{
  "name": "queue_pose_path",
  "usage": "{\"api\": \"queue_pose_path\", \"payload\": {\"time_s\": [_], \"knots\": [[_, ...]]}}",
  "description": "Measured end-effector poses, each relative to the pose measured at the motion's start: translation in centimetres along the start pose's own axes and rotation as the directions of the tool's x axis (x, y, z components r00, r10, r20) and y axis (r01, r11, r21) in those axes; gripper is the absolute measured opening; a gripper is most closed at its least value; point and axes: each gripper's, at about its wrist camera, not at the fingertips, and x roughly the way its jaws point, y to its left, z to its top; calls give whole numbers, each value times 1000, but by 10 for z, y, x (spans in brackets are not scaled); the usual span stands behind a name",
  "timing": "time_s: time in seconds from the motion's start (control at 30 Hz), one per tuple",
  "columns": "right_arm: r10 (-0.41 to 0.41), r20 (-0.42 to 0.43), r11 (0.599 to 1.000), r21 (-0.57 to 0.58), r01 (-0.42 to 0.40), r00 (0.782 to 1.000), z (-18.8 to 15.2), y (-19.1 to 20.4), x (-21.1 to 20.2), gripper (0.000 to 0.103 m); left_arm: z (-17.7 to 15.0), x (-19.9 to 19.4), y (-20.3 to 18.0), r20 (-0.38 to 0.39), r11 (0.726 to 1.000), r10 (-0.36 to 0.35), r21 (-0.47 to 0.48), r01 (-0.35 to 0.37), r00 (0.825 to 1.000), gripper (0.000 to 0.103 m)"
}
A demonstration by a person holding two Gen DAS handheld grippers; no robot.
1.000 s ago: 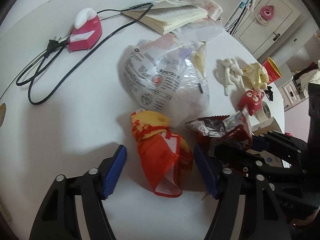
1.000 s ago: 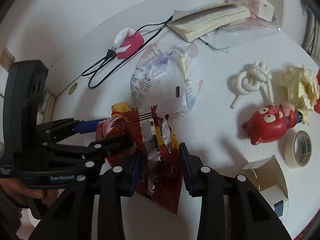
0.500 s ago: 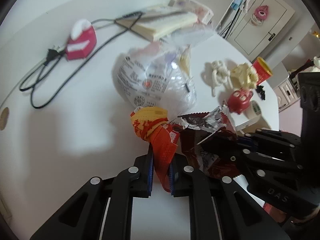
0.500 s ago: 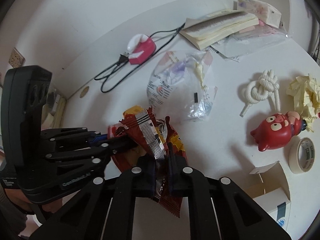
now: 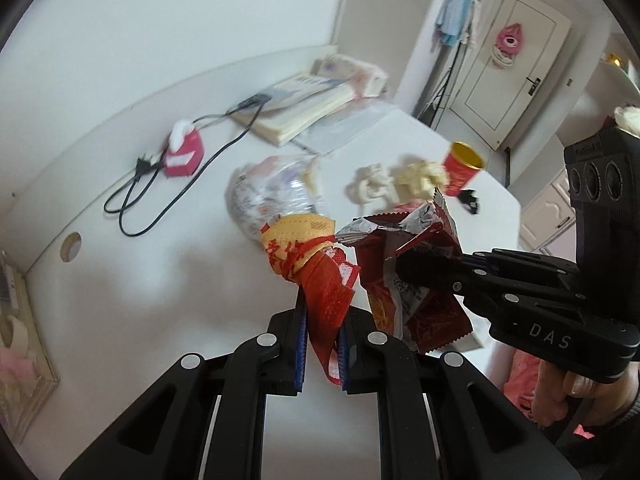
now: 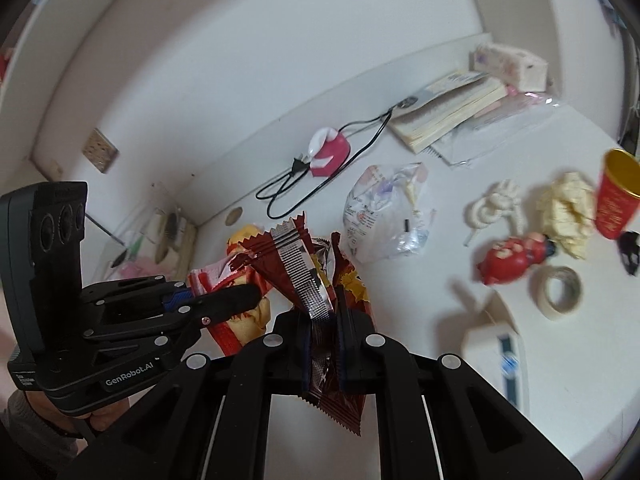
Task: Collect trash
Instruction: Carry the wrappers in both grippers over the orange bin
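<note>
Lifted off table: both grippers' fingers clamp wrappers; gripper bodies read "GenRobot.AI", "DAS".

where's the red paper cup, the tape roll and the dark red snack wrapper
red paper cup (image 6: pixel 616 204): right wrist view, on its red side wall
tape roll (image 6: pixel 541 294): right wrist view, on its left rim
dark red snack wrapper (image 6: pixel 294 270): right wrist view, on its crimped silver seal

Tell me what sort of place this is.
Probably a room in a home: a cluttered white table against the wall, with a book, a toy figure and tape on it, and a panelled door behind.
</note>
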Motion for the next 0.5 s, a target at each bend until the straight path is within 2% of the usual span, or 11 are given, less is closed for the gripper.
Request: {"api": "queue_pose_path", "payload": {"time_s": [0.23, 0.5], "knots": [[-28, 65, 998, 65, 23, 998, -33, -31, -81, 10, -1, -11, -78, 11, 992, -70, 105, 69, 997, 14], [-144, 146, 971, 209, 112, 979, -81, -93, -178, 10, -1, 5, -175, -32, 954, -169, 246, 172, 985, 14]]}}
